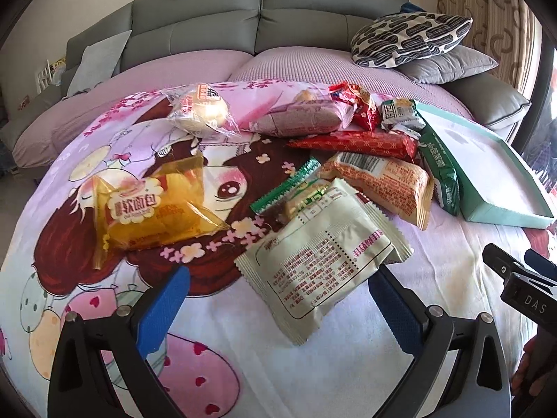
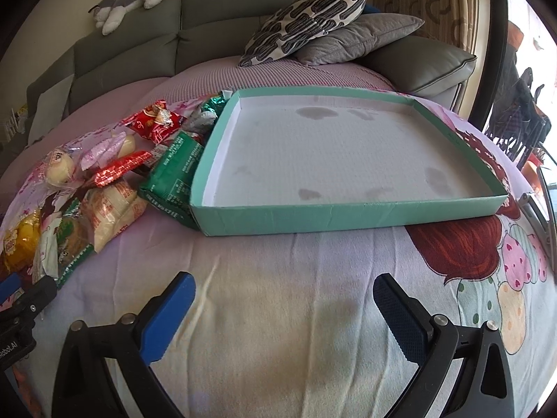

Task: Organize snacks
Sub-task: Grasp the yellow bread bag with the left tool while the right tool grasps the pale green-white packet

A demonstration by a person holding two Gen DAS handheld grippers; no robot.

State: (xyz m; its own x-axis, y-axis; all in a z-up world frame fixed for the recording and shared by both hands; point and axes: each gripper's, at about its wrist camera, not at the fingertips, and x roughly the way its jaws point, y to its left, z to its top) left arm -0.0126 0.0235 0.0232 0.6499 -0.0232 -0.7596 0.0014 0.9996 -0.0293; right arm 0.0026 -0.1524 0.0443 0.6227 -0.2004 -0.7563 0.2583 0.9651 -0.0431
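Left tool (image 1: pixel 278 299): blue-padded fingers spread wide, nothing pinched, poised just above the near corner of a cream snack packet (image 1: pixel 320 261) lying printed-back-up on the cartoon-print blanket (image 1: pixel 243 365). Right tool (image 2: pixel 283 308): fingers likewise spread and empty, hovering over bare blanket short of the near wall of the teal cardboard tray (image 2: pixel 348 216).

The tray sits toward the right edge of the blanket, its white floor stained. The snacks lie in a loose pile to its left. A dark green packet (image 2: pixel 174 177) rests against the tray's left wall. Beside it lie an orange-printed packet (image 1: pixel 386 181), a long red packet (image 1: pixel 358 144) and a green-edged biscuit packet (image 1: pixel 296 188). Toward the left edge lies a yellow soft-bread packet (image 1: pixel 149 209); at the far edge, a clear-wrapped bun (image 1: pixel 198 111) and a purple bread packet (image 1: pixel 303 120).

A grey sofa (image 1: pixel 261 10) with a patterned cushion (image 2: pixel 310 17) stands behind.
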